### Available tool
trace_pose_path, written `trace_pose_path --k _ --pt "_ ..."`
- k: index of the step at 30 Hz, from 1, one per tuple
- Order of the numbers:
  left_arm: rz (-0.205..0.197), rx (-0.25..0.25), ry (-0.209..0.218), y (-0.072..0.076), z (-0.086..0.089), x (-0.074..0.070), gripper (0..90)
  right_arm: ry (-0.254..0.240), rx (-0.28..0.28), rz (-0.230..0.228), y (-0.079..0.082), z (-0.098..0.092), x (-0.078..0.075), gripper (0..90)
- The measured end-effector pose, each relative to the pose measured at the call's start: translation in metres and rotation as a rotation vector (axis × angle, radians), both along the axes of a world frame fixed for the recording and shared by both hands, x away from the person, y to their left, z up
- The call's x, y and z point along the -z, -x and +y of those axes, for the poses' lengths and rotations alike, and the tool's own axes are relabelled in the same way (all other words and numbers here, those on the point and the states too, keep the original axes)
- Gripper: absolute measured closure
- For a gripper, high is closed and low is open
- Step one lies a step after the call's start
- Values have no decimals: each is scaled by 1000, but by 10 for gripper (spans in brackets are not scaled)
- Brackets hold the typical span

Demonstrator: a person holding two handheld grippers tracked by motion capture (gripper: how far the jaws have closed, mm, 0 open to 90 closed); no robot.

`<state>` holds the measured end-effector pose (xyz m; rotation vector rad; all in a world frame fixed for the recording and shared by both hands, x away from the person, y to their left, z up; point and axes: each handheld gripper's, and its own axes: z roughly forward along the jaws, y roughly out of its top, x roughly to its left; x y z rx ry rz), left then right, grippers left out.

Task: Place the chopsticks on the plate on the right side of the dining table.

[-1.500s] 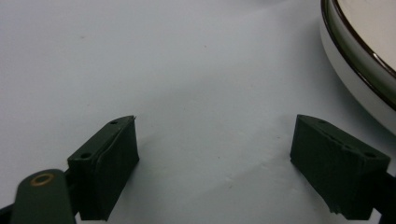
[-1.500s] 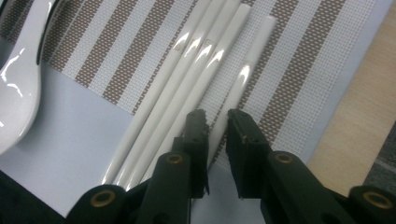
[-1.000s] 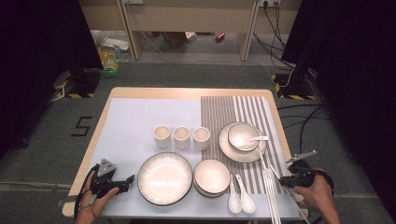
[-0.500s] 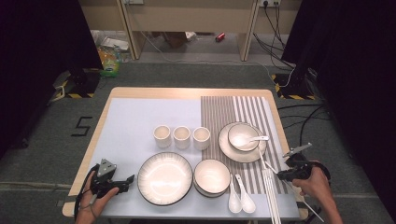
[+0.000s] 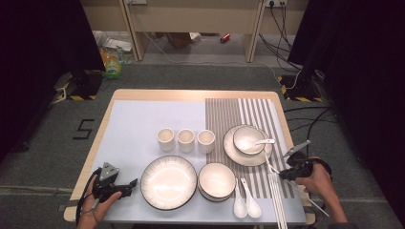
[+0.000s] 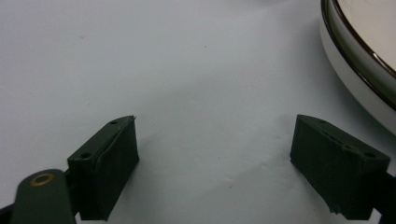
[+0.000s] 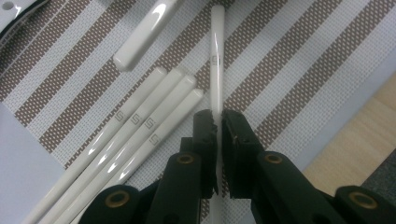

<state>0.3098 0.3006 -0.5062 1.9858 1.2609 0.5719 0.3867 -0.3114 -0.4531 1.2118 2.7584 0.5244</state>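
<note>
Left edge of table: left gripper rests low on the pale blue mat, jaws spread wide with nothing between them. In the left gripper view the rim of the large plate sits just off to one side, not touched.

Centre: large plate, bowl, three cups in a row, two spoons lying side by side. Behind them a saucer with a small bowl and spoon on the striped mat.

Right: four chopsticks already lie parallel and touching on the striped mat. Right gripper is pinched tight on a fifth chopstick, held partway along its length.

Progress, as I judge it: setting is mostly laid; this chopstick, and likely one partner, remain to be placed.

Orientation: held chopstick's long axis runs straight along the jaws, its far end pointing toward the saucer, crossing at an angle to the laid four. It hovers near their ends, apparently just above the mat.
</note>
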Motion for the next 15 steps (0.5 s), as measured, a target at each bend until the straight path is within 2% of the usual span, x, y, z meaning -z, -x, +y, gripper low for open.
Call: trace_pose_path --k 7,9,13,15 --pt "0 0 0 0 0 0 139 1 -32 -2 -6 7 0 840" --pt "15 7 -4 0 1 -1 139 1 -33 1 -7 8 0 839" --pt "16 8 -3 0 1 -1 139 -5 -25 0 -8 7 -1 829" --pt "0 0 0 0 0 0 139 -12 -20 -9 -7 5 -3 819"
